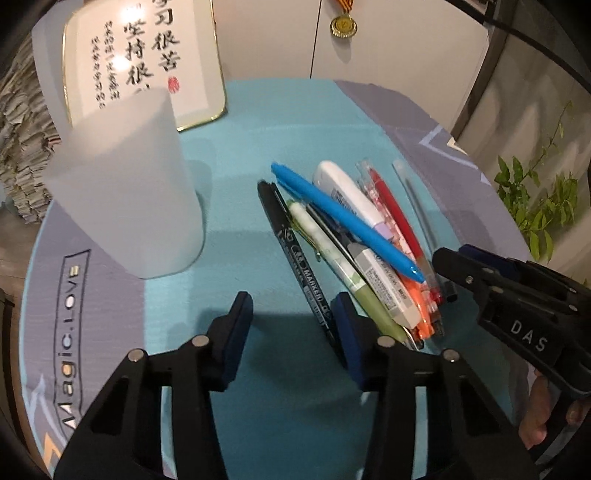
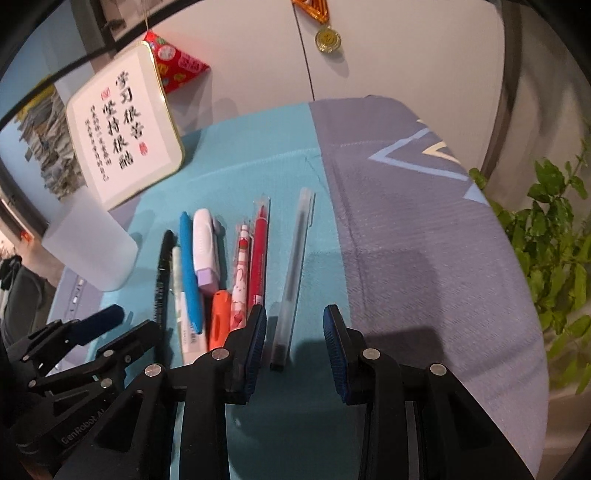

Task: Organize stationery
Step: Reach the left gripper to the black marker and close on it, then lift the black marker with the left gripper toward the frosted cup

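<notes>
Several pens and markers lie in a pile on the blue mat [image 1: 288, 122]: a black marker [image 1: 295, 254], a blue pen [image 1: 343, 218], a white correction tape [image 1: 347, 192], a red pen [image 1: 397, 214] and a clear grey pen [image 2: 293, 273] lying apart on the right. A frosted white cup [image 1: 125, 192] stands upright to the left of the pile. My left gripper [image 1: 293, 328] is open, low over the mat, its right finger beside the black marker's near end. My right gripper [image 2: 295, 332] is open, with the clear pen's near end between its fingers.
A framed calligraphy plaque [image 1: 155, 55] leans at the back left of the mat. A medal [image 1: 343, 26] hangs on the white cabinet behind. A green plant [image 2: 554, 236] stands off the right edge. The mat's grey part [image 2: 424, 240] lies to the right.
</notes>
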